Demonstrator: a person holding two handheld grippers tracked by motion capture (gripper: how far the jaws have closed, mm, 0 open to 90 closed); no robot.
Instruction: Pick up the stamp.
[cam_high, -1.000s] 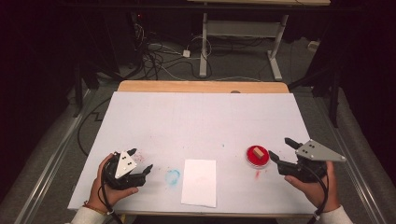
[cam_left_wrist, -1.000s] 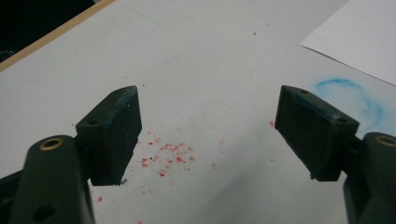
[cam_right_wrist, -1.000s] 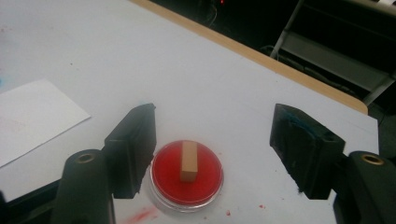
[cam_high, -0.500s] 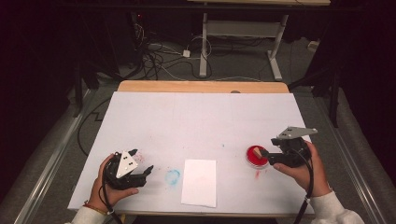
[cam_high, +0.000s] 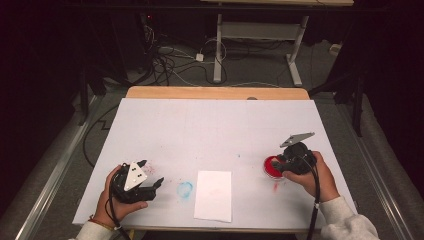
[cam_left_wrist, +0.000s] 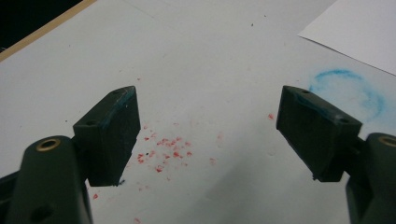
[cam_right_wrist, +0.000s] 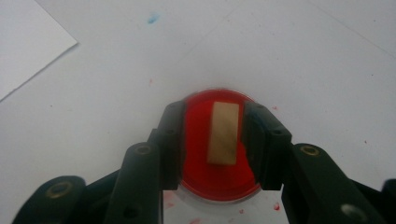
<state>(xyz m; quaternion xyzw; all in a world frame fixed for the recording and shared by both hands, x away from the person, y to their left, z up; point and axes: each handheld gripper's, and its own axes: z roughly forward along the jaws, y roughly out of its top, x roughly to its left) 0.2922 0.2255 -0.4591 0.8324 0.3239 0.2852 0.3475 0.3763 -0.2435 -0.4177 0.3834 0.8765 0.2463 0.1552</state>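
Note:
A round red ink pad (cam_high: 270, 168) lies on the white table cover at the right, with a small pale wooden block (cam_right_wrist: 224, 133) standing on it. My right gripper (cam_high: 280, 164) points down over the pad. In the right gripper view, my right gripper (cam_right_wrist: 214, 110) is open, with its jaws on either side of the block. The right jaw is close to the block and a gap shows at the left jaw. My left gripper (cam_high: 152, 172) rests at the front left, held by a hand. Nothing sits between the wide-open jaws of my left gripper (cam_left_wrist: 208, 107).
A white paper sheet (cam_high: 213, 195) lies at the front middle. A blue ring stain (cam_high: 185, 189) marks the cover beside it. Red specks (cam_left_wrist: 168, 151) dot the cover under the left gripper. The wooden table edge (cam_high: 215, 93) runs along the back, with cables and table legs beyond.
My right gripper has swung in from the right front and tipped down over the red ink pad, its jaws now around the block. The left gripper has stayed in place.

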